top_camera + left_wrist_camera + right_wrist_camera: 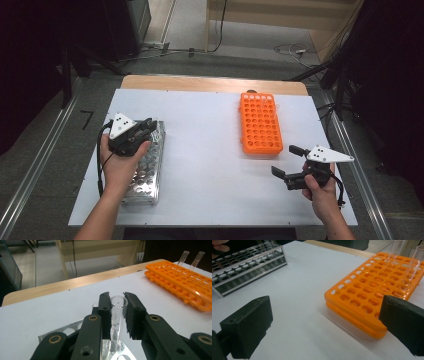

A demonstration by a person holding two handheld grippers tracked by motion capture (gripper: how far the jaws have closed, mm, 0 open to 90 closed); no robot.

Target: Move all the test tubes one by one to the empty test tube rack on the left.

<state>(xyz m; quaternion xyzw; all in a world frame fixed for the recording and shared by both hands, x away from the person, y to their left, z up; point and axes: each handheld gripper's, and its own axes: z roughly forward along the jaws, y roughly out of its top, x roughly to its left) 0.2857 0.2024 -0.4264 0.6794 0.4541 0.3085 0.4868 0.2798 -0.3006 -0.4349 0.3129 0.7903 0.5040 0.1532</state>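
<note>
My left gripper (117,308) is clamped on a clear glass test tube (117,320), one black pad pressed to each side of it just below its open rim. The tube stands upright with its lower end in a hole of the metal rack (145,167), which lies on the left side of the white table (210,150), lengthwise from near to far. In the high view that gripper (148,125) sits over the far end of the rack, my hand wrapped round its body.

My right gripper (324,322) has its jaws spread wide with nothing between them (only bare tabletop shows in the gap). In the high view it (287,160) hovers at the near right of the table, just beside the near end of the orange rack (260,122). That rack lies right of centre, well apart from the metal one. Two more clear tubes (183,257) stand upright at its far end; the rest of its holes that I can see look open.
</note>
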